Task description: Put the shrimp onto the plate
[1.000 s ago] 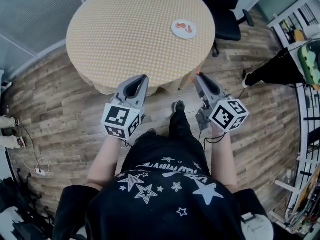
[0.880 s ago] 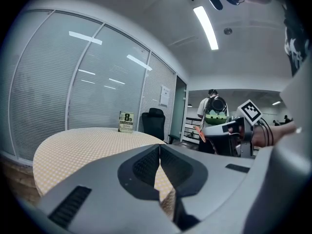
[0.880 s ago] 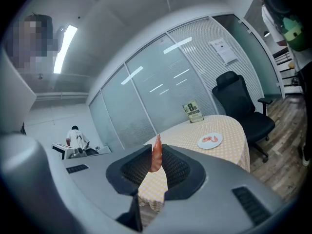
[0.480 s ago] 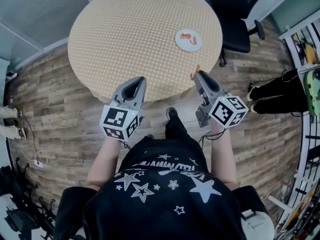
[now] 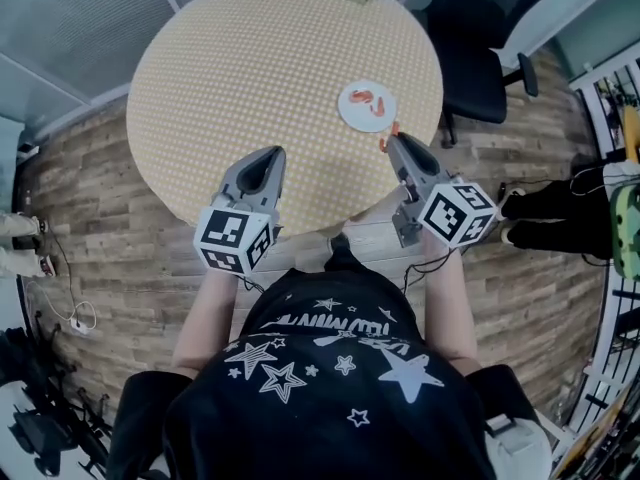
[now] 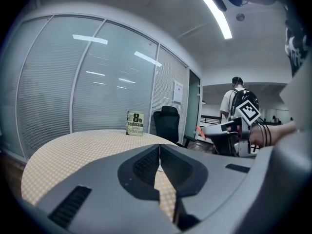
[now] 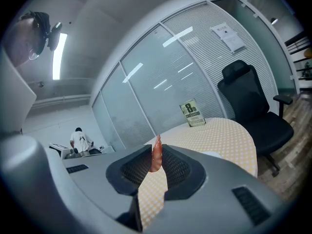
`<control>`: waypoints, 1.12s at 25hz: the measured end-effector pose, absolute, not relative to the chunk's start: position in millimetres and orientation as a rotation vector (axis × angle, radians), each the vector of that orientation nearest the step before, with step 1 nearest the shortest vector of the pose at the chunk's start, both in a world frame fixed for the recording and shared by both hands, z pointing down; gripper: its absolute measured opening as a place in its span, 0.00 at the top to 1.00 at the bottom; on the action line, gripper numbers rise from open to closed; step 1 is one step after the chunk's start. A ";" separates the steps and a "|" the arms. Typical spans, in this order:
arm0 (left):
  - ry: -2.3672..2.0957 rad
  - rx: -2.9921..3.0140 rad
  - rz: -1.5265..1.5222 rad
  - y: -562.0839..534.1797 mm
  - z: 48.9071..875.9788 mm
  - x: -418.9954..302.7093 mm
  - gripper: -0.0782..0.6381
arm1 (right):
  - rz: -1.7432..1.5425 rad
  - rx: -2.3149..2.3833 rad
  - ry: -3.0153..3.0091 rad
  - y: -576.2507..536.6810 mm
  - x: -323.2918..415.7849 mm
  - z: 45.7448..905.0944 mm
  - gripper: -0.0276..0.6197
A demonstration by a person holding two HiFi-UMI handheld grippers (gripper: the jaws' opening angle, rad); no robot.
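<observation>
Right gripper (image 7: 156,158) is clamped on a shrimp (image 7: 156,152), whose long axis stands upright between the jaws with its narrow end poking past them. Left gripper (image 6: 159,152) is closed on nothing. The shrimp hangs above the table (image 5: 260,78), just beside the plate (image 5: 350,116).

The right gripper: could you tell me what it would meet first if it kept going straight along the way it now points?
Most likely the white plate on the table, just beyond the right gripper and the shrimp it holds; height above the plate is unclear, so it might pass over.
</observation>
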State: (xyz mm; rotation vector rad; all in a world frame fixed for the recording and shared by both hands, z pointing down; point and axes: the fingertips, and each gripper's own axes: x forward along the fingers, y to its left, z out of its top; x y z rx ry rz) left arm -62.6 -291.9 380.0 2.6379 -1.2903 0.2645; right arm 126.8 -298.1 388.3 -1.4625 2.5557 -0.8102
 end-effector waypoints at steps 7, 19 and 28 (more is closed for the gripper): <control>-1.371 2.593 0.282 -329.2 378.7 -45.8 0.88 | -0.838 -1.426 2.573 -339.5 162.4 394.6 0.85; -1.526 2.484 0.353 -370.5 388.0 -25.6 0.88 | -0.915 -1.270 2.659 -400.8 174.3 418.6 0.85; -1.554 2.433 0.413 -366.5 403.8 -13.1 0.88 | -0.955 -1.257 2.791 -407.4 169.6 451.9 0.85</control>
